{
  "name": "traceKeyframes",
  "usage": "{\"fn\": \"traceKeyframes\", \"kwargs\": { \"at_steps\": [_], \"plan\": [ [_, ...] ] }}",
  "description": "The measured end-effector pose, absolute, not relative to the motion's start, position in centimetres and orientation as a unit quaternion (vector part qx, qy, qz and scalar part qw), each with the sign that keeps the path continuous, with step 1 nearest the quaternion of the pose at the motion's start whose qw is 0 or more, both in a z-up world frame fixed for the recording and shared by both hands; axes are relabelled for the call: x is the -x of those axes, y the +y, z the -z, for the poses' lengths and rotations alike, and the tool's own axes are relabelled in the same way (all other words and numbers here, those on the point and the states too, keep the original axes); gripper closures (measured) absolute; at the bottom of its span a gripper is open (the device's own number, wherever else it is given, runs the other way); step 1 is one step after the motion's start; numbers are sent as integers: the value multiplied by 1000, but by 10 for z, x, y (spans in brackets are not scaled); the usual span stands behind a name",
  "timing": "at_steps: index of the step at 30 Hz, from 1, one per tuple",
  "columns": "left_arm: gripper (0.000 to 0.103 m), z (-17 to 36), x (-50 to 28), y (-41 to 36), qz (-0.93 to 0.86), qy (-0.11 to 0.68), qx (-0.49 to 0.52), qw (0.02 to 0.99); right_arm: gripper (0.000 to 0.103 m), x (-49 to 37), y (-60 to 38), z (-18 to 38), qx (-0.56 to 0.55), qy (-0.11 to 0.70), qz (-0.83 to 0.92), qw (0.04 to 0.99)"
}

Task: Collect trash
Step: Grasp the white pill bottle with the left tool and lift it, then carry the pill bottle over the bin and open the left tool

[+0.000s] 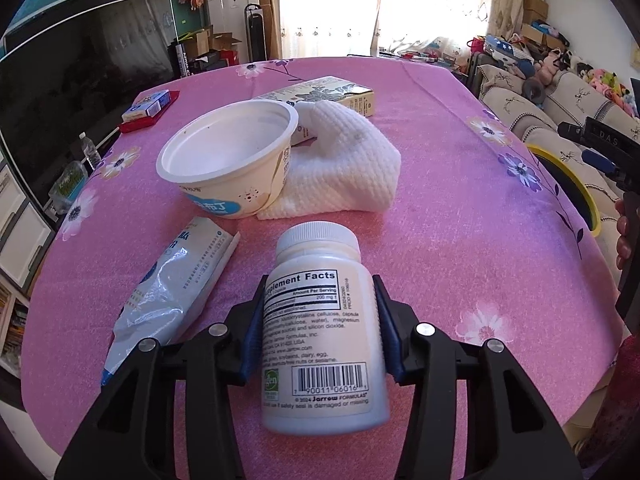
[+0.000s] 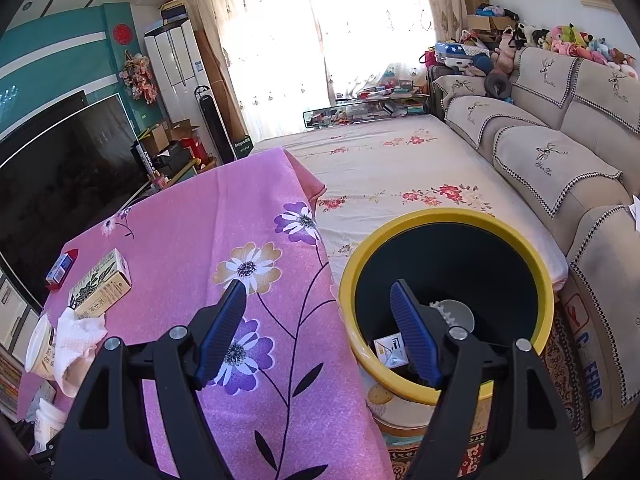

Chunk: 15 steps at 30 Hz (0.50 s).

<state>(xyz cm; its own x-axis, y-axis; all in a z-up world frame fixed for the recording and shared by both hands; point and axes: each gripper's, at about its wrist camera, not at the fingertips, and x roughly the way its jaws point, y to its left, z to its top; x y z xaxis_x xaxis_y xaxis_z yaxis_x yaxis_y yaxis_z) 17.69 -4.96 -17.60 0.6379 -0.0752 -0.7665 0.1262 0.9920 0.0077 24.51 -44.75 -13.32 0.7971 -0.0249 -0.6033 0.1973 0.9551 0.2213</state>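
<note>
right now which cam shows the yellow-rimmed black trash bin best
The right wrist view: the round yellow-rimmed black trash bin shows almost whole beside the pink tablecloth, with scraps inside, under the open right gripper. The left wrist view catches only a sliver of its rim at the table's right edge.

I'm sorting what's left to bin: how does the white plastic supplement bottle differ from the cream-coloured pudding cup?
The white plastic supplement bottle is capped shut; the cream-coloured pudding cup is open and looks empty.
The bottle is narrow and tall in shape; the cup is wide and squat.
The bottle sits clamped between the left gripper's blue pads; the cup lies tipped on the pink tablecloth, leaning on a white paper towel, ungripped.
Both are pale, printed containers.
</note>
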Motion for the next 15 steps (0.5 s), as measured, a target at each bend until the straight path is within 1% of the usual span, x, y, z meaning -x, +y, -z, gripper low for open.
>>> {"fn": "traceKeyframes", "kwargs": {
  "at_steps": [7,15],
  "plan": [
    [55,173,-175,-62,76,418,-42,904,32,-236,-454,126,-145,299,65,941],
    [55,151,-182,-88,105,389,-56,914,32,-225,-471,123,-159,288,77,941]
  ]
}}
